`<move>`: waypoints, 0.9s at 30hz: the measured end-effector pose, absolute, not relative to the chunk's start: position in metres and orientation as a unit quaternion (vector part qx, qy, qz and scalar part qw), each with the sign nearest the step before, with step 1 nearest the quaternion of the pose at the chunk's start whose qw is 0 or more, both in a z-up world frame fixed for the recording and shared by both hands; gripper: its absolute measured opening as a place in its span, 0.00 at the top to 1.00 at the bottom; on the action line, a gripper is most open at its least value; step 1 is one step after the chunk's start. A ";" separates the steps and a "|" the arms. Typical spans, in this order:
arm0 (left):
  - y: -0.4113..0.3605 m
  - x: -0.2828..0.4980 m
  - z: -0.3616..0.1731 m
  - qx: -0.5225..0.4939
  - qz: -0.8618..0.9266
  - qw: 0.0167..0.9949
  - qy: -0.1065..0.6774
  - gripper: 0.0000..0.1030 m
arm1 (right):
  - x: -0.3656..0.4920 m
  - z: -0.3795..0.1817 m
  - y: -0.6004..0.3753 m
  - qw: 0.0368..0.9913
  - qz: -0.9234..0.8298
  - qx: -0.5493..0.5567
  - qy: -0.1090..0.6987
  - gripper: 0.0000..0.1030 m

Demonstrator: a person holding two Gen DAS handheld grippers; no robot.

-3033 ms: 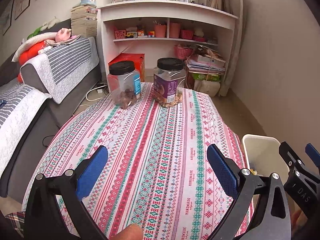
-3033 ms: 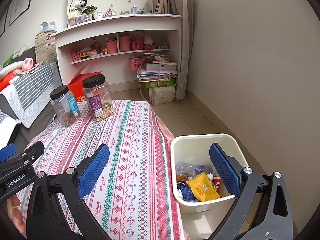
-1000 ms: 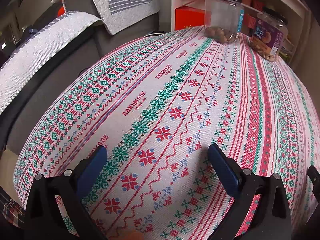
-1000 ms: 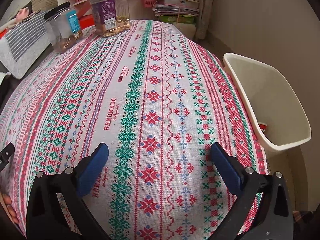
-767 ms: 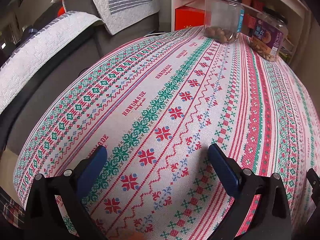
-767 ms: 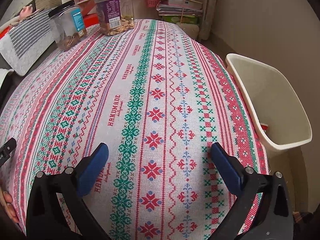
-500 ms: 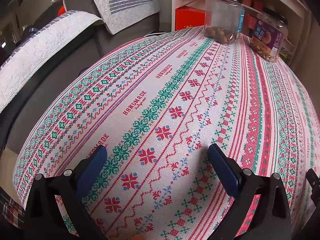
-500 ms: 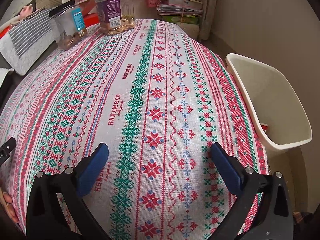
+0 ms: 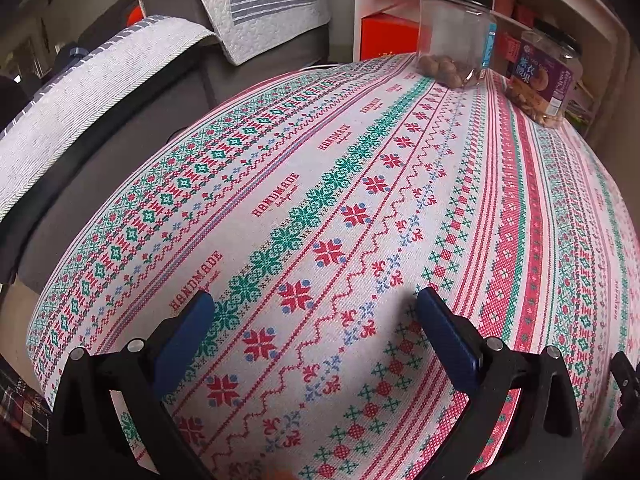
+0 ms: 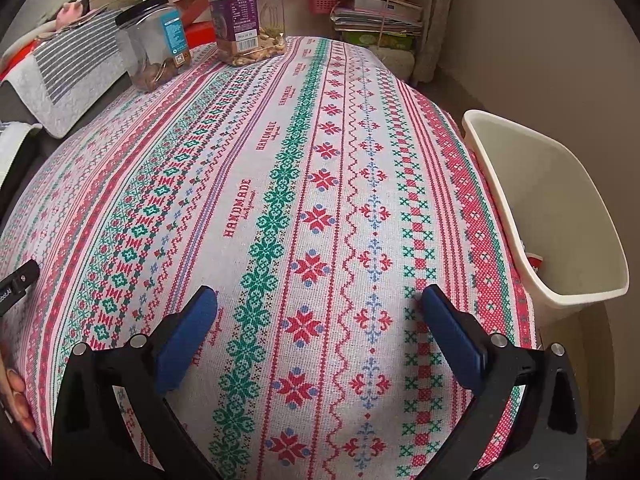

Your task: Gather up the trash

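Observation:
My left gripper (image 9: 316, 312) is open and empty, low over the near end of the patterned tablecloth (image 9: 360, 184). My right gripper (image 10: 320, 312) is also open and empty, low over the same cloth (image 10: 280, 184). A cream trash bin (image 10: 560, 200) stands off the table's right edge, right of my right gripper; a bit of red trash (image 10: 534, 261) shows inside it. No loose trash shows on the cloth in either view.
Two black-lidded clear jars stand at the table's far end: one with dark nuts (image 9: 456, 40) (image 10: 154, 40), one purple-labelled (image 9: 542, 80) (image 10: 248, 16). A grey sofa with striped covers (image 9: 120, 80) lies left. Shelves and stacked papers (image 10: 376, 12) stand behind.
Three seconds ago both grippers were higher and level, with the bin's contents in view. They have since dropped and tilted down over the cloth. In the last second almost nothing has moved.

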State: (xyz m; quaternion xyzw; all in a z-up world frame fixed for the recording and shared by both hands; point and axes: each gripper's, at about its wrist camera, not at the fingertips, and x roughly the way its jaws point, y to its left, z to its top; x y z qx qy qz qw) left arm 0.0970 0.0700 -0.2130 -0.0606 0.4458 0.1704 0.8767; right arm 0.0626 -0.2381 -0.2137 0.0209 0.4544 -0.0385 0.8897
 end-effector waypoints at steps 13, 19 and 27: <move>0.070 0.097 -0.213 -0.064 0.169 0.877 0.445 0.05 | 0.058 -0.212 -0.240 0.890 -0.013 0.007 0.456 0.05; 0.072 0.100 -0.214 -0.065 0.171 0.876 0.446 0.05 | 0.056 -0.212 -0.240 0.890 -0.005 0.004 0.456 0.05; 0.071 0.102 -0.213 -0.066 0.182 0.875 0.444 0.05 | 0.056 -0.212 -0.239 0.890 -0.005 0.004 0.456 0.05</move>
